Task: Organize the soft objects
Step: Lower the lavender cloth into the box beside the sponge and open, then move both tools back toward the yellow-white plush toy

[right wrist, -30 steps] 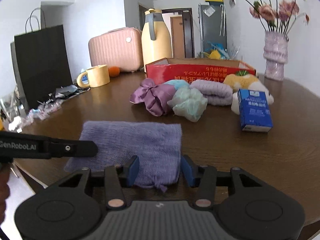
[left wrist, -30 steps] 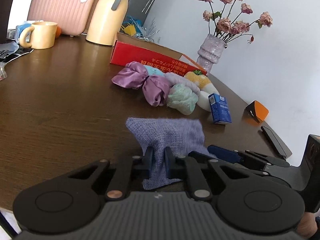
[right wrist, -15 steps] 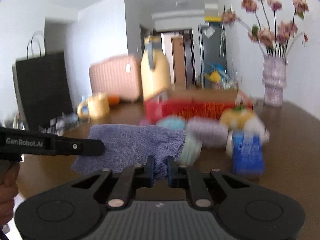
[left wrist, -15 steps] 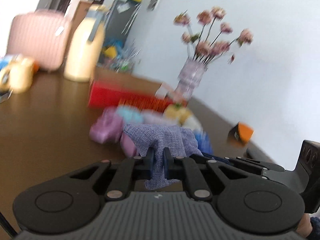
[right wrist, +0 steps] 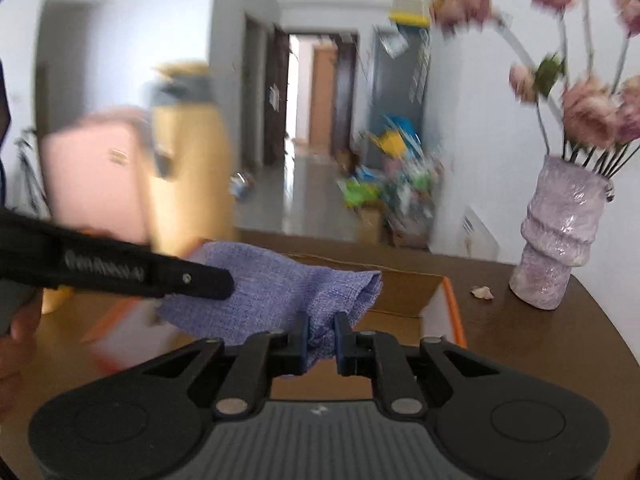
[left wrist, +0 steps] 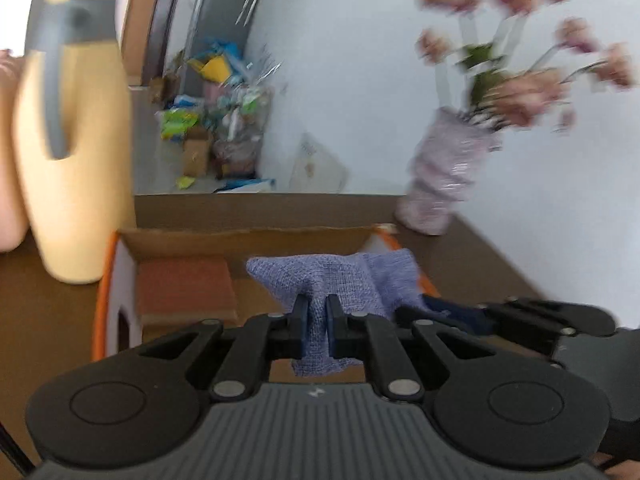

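Purple cloth (left wrist: 340,280) hangs spread between both claws — left claw (left wrist: 318,320) and right claw (right wrist: 322,340) each clamped on a bunched edge, probably to keep it stretched. It sags just ahead of the tips, above the open cardboard box (left wrist: 248,240) on the surface (right wrist: 520,340) — apparently bound there.

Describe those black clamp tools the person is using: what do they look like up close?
Each gripper, left and right, is matte black plastic: a ribbed grey-black body, two round discs at the sides, hinged link bars with silver rivets, and two narrow fingers with blue pads. The left one, seen side-on, carries blurred white lettering. No cables show.
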A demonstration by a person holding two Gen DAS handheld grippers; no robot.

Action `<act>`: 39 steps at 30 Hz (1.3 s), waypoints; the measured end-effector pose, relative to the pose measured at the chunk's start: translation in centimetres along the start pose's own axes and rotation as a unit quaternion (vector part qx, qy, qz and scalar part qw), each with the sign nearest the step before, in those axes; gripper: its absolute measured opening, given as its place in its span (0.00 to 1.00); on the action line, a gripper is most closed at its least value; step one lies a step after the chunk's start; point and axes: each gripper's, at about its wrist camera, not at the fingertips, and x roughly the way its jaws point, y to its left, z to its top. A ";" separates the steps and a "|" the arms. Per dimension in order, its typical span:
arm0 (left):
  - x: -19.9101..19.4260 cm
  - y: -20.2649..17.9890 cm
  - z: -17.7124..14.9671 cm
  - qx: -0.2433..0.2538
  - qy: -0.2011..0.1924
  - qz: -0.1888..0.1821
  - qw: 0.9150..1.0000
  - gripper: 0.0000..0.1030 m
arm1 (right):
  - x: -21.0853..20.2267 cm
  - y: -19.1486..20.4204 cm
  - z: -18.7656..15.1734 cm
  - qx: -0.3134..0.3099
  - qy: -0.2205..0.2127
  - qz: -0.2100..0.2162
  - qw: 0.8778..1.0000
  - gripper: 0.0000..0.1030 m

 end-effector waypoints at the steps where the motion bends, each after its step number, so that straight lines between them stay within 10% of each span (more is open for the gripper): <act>1: 2.2 0.5 0.8 -0.003 0.008 0.008 1.000 0.09 | 1.9 -0.6 0.6 -0.001 0.015 -0.008 1.000 0.12; 8: 13.0 3.3 2.1 -0.023 0.077 0.057 0.995 0.15 | 13.3 -2.1 2.1 -0.013 0.129 -0.010 0.991 0.20; 16: 11.3 4.9 1.3 -0.026 0.067 0.062 0.995 0.45 | 14.3 -2.7 2.0 0.011 0.134 0.024 0.991 0.38; 33: -13.6 0.0 3.0 0.022 -0.055 0.150 0.987 0.70 | -11.9 -8.4 5.7 0.041 -0.016 -0.023 0.999 0.67; 39: -20.6 -1.8 -3.5 0.017 -0.119 0.177 0.977 0.72 | -19.3 -6.7 1.1 0.030 -0.074 -0.011 0.997 0.69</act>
